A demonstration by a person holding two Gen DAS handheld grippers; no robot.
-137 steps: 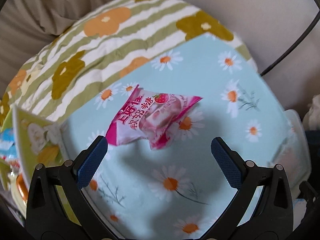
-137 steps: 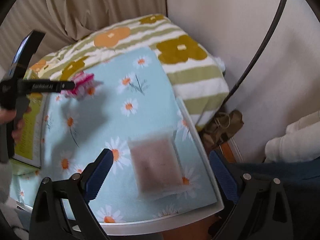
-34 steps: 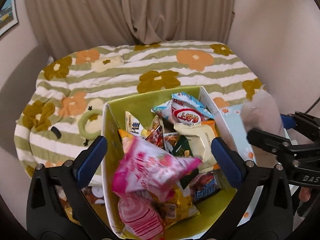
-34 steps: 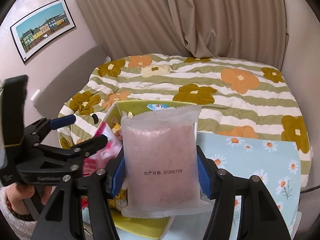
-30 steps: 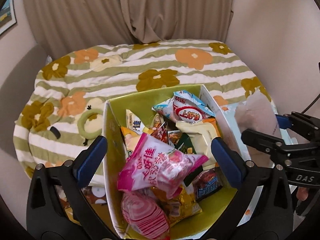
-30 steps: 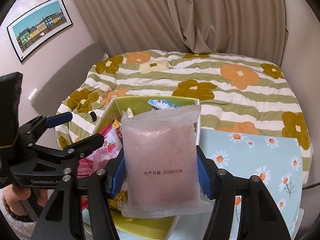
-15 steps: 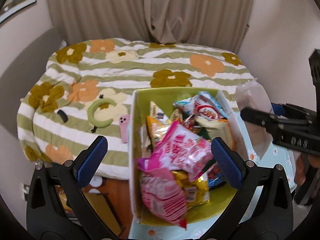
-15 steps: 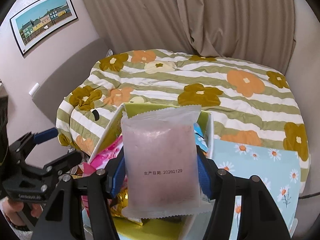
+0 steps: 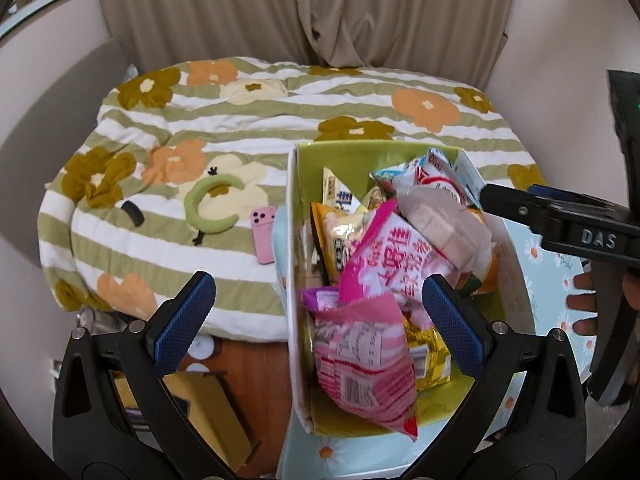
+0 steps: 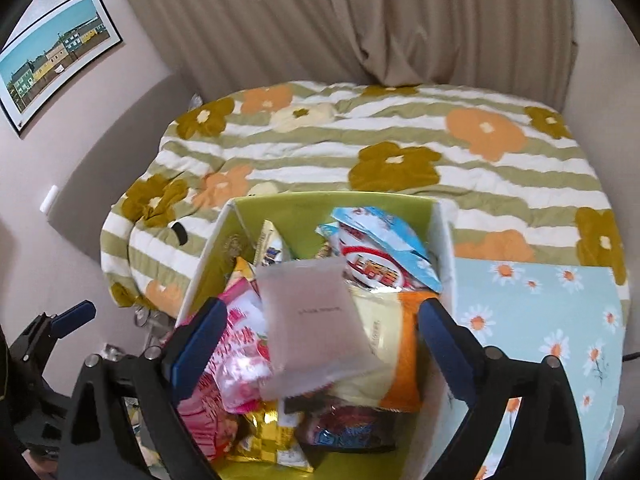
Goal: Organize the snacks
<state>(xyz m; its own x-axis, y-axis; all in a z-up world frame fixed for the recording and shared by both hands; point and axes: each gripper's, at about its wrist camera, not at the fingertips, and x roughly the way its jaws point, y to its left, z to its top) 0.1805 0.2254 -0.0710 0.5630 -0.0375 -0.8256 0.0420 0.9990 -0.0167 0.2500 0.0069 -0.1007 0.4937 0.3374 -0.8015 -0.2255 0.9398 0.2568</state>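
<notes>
I see both tongs wide, right gripper (image 10: pixel 320 344) over green cardboard box (image 10: pixel 308 210), pale pink translucent packet (image 10: pixel 316 320) atop snacks, left gripper (image 9: pixel 316 316) near.

Two matching tools: left gripper (image 9: pixel 318 316) and right gripper (image 10: pixel 318 344), each of matte black plastic arms, with silver screws at the joints. Ribbed blue pads (image 9: pixel 185 320) on the inner faces of the fingers. White raised letters "DAS" along the right one's side. Bare skin on fingers (image 9: pixel 582 302) of the right hand (image 9: pixel 596 300).
</notes>
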